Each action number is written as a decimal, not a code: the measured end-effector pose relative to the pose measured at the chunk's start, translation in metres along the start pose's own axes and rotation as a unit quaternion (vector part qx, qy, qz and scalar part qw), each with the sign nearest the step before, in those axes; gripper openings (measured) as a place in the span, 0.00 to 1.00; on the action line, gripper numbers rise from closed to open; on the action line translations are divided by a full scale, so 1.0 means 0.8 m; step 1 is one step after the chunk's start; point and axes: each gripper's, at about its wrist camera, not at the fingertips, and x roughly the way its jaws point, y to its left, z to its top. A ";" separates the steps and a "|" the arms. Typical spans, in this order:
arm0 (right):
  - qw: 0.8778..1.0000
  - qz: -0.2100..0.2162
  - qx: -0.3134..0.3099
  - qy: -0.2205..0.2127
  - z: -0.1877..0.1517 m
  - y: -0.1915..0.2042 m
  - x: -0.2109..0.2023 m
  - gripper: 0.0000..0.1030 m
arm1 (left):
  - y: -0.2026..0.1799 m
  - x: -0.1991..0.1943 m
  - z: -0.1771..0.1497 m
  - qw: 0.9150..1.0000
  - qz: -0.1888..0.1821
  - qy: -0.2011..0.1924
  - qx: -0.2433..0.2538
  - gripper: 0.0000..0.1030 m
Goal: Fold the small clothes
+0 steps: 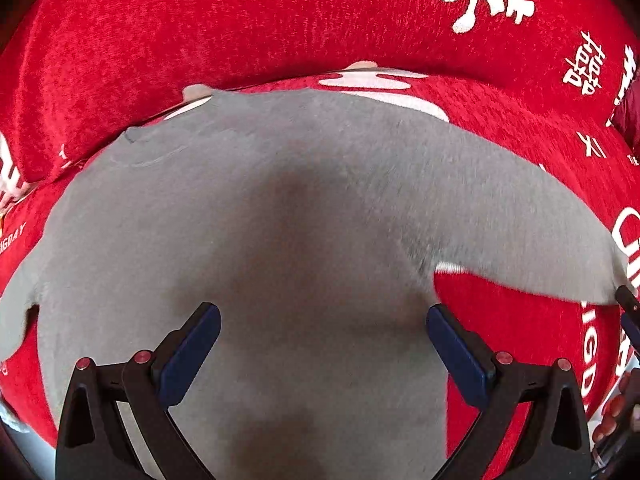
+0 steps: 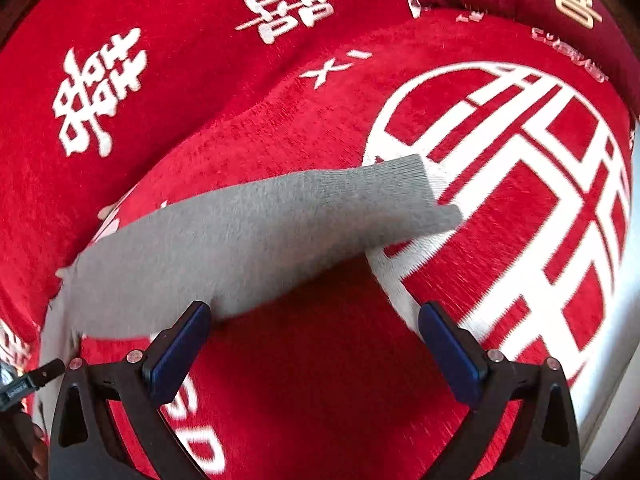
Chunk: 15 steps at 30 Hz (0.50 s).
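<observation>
A small grey knit sweater (image 1: 280, 208) lies flat on a red cover, neck to the upper left and one sleeve stretched out to the right. My left gripper (image 1: 323, 328) is open and empty, its fingers hovering over the sweater's body. In the right wrist view the same sleeve (image 2: 248, 232) runs from lower left to its ribbed cuff (image 2: 384, 188) at centre. My right gripper (image 2: 314, 326) is open and empty just below the sleeve, its left finger (image 2: 180, 344) at the sleeve's lower edge.
The red plush cover (image 2: 320, 380) has white printed characters and a large round emblem (image 2: 520, 200). A dark red cushion (image 2: 540, 4) sits at the back right. A raised red backrest (image 1: 200, 20) runs behind the sweater. The other gripper's tip (image 2: 44, 372) shows at lower left.
</observation>
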 end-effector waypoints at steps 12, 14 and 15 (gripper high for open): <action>1.000 -0.011 -0.022 -0.002 0.046 0.031 0.038 0.81 | 0.004 0.041 0.050 0.999 0.005 0.009 -0.034 1.00; 1.000 -0.008 -0.024 -0.002 0.050 0.036 0.037 0.74 | 0.008 0.045 0.056 0.999 0.000 0.010 -0.042 1.00; 1.000 -0.006 -0.027 -0.001 0.051 0.037 0.037 0.69 | 0.009 0.048 0.057 0.999 0.000 0.010 -0.042 1.00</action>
